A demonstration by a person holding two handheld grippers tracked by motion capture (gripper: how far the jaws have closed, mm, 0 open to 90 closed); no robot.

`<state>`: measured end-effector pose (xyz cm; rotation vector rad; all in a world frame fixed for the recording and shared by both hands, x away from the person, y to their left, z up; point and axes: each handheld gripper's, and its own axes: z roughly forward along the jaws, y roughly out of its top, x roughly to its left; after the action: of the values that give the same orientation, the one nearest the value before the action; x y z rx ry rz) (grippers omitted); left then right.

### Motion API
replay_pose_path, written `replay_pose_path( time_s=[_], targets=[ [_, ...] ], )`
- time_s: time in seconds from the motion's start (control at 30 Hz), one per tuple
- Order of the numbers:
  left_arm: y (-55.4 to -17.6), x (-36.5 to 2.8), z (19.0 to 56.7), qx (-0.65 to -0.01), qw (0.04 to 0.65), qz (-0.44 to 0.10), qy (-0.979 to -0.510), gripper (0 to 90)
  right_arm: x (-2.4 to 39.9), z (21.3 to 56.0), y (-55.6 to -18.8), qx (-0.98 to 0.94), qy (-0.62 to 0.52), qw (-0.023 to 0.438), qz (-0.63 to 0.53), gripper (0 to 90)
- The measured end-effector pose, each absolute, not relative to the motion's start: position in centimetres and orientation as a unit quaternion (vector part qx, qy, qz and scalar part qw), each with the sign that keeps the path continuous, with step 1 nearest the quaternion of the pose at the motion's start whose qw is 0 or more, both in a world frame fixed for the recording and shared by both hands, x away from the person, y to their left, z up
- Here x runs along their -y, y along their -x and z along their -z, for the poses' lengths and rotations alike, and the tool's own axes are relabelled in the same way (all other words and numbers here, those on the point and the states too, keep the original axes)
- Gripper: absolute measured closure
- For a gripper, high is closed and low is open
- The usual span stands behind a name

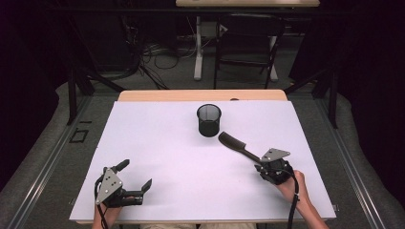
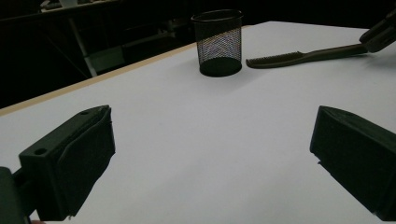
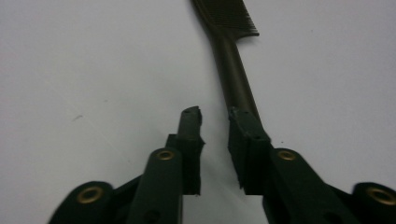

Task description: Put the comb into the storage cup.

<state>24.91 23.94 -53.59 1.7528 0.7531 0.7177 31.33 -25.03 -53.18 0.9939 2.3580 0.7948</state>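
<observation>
Black wire-mesh cup (image 1: 209, 120) standing upright on the white table (image 1: 157, 157), one dark comb (image 1: 237, 145) lying just beside it.

One cup, one comb, two grippers. From the cup, the comb stretches toward the right gripper (image 3: 215, 116), whose jaws stand a little apart with a gap between them; the comb's handle end runs under one jaw and is hidden there. The left gripper (image 2: 210, 140) sits well apart from the cup, jaws spread wide around nothing. Comb teeth are hard to make out from above.
</observation>
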Motion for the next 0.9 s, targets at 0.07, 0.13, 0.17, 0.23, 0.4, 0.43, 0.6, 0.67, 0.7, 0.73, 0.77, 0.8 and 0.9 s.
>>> replay_pose_path(
  time_s=[0.07, 0.13, 0.17, 0.23, 0.4, 0.43, 0.6, 0.67, 0.7, 0.73, 0.77, 0.8, 0.9],
  targets=[
    [-24.9, -23.9, 53.6, -0.315, 0.524, -0.299, -0.733, 0.1, 25.1, 52.7, -31.2, -0.858, -0.357, 0.222, -0.296, 65.0],
    [-24.9, -23.9, 53.6, -0.315, 0.523, -0.299, -0.733, 0.1, 25.2, 52.4, -31.1, -0.858, -0.355, 0.217, -0.301, 59.6],
    [-24.9, -23.9, 53.6, -0.314, 0.523, -0.3, -0.733, 0.1, 25.2, 52.3, -31.1, -0.858, -0.354, 0.217, -0.303, 56.4],
    [-24.9, -23.9, 53.6, -0.314, 0.523, -0.3, -0.734, 0.1, 25.2, 52.1, -31.1, -0.857, -0.353, 0.213, -0.308, 51.5],
    [-25.0, -23.9, 53.6, -0.315, 0.523, -0.299, -0.734, 0.1, 25.3, 51.7, -31.3, -0.859, -0.347, 0.209, -0.314, 42.7],
    [-25.0, -23.9, 53.6, -0.315, 0.523, -0.299, -0.734, 0.1, 25.3, 51.7, -31.3, -0.859, -0.347, 0.209, -0.314, 42.7],
    [-24.9, -24.0, 53.6, -0.317, 0.524, -0.3, -0.731, 0.1, 25.3, 51.1, -31.3, -0.86, -0.343, 0.207, -0.315, 33.3],
    [-24.9, -24.0, 53.6, -0.317, 0.524, -0.3, -0.732, 0.1, 25.2, 50.9, -31.4, -0.863, -0.34, 0.203, -0.313, 29.2],
    [-24.9, -24.0, 53.6, -0.317, 0.524, -0.3, -0.732, 0.1, 25.2, 50.9, -31.4, -0.863, -0.34, 0.203, -0.313, 29.2],
    [-24.9, -23.9, 53.6, -0.317, 0.524, -0.301, -0.731, 0.1, 25.2, 50.7, -31.5, -0.867, -0.335, 0.202, -0.308, 25.9],
    [-24.9, -23.9, 53.6, -0.317, 0.524, -0.301, -0.731, 0.1, 25.1, 50.7, -31.6, -0.865, -0.334, 0.206, -0.313, 23.0],
    [-24.9, -23.9, 53.6, -0.317, 0.524, -0.3, -0.732, 0.1, 25.1, 50.6, -31.6, -0.866, -0.333, 0.205, -0.312, 20.4],
    [-24.9, -23.9, 53.6, -0.317, 0.524, -0.3, -0.732, 0.1, 24.9, 50.4, -31.8, -0.867, -0.331, 0.207, -0.309, 15.1]
  ],
)
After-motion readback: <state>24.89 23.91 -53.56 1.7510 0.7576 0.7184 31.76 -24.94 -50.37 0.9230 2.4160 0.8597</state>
